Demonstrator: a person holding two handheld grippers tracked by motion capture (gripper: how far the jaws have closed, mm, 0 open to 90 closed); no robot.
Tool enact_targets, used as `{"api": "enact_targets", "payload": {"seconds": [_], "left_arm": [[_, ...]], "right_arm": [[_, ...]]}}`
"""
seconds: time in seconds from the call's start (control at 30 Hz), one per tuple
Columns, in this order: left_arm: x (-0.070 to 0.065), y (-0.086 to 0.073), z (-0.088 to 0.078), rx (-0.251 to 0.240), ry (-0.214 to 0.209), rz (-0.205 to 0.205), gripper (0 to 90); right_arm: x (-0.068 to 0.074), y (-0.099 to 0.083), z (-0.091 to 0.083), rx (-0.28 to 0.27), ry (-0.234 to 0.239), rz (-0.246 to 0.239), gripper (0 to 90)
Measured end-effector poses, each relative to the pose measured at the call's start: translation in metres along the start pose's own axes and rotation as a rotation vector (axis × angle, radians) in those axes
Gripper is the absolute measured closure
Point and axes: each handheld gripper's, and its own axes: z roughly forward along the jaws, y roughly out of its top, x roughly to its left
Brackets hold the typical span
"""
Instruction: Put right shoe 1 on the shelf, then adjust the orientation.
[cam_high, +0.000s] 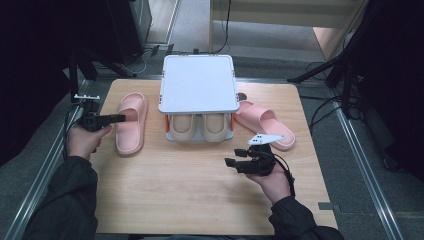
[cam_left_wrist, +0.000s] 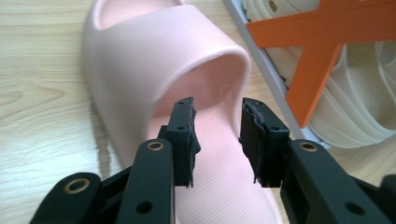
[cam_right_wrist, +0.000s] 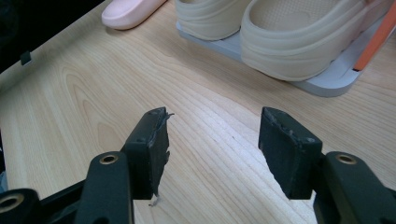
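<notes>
A person seated at a pale wooden worktop (cam_high: 200, 200) holds a black two-jaw claw in each hand, dark sleeves entering from the near edge. The left claw (cam_high: 121, 118) points level at the left pink slipper (cam_high: 131, 122), which lies flat on the wood just left of the rack; in the left gripper view its jaws stand parted over the slipper's footbed, just short of the strap's arch, with nothing clamped between them. The right claw (cam_high: 233, 158) hangs above bare wood near the worktop's right front, its jaws wide apart and empty. A second pink slipper (cam_high: 265, 123) lies angled to the right of the rack. At the worktop's middle stands a low shoe rack (cam_high: 198, 82) with a white top panel, a grey base and orange cross-braces; a pair of cream slippers (cam_high: 199, 127) sits side by side on its lower shelf. Around the worktop runs grey carpet, with metal rails along both sides, black cables trailing on the floor and dark stands behind.
</notes>
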Motion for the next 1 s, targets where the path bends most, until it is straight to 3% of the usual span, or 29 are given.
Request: {"api": "enact_targets", "payload": {"seconds": [0.17, 0.4, 0.53, 1.0], "left_arm": [[0.008, -0.003, 0.001, -0.012, 0.040, 0.005, 55.5], [0.016, -0.004, 0.006, -0.030, 0.045, -0.022, 52.7], [0.021, -0.004, 0.013, -0.006, 0.063, -0.028, 52.6], [0.028, 0.001, 0.030, -0.012, 0.103, -0.068, 52.1]], "right_arm": [[0.001, 0.000, 0.001, 0.006, 0.001, -0.004, 43.3], [0.000, -0.002, -0.001, 0.002, -0.010, 0.006, 43.3], [0.000, -0.004, -0.003, 0.001, -0.016, 0.008, 43.3], [-0.001, -0.012, -0.012, -0.003, -0.045, 0.033, 43.3]]}}
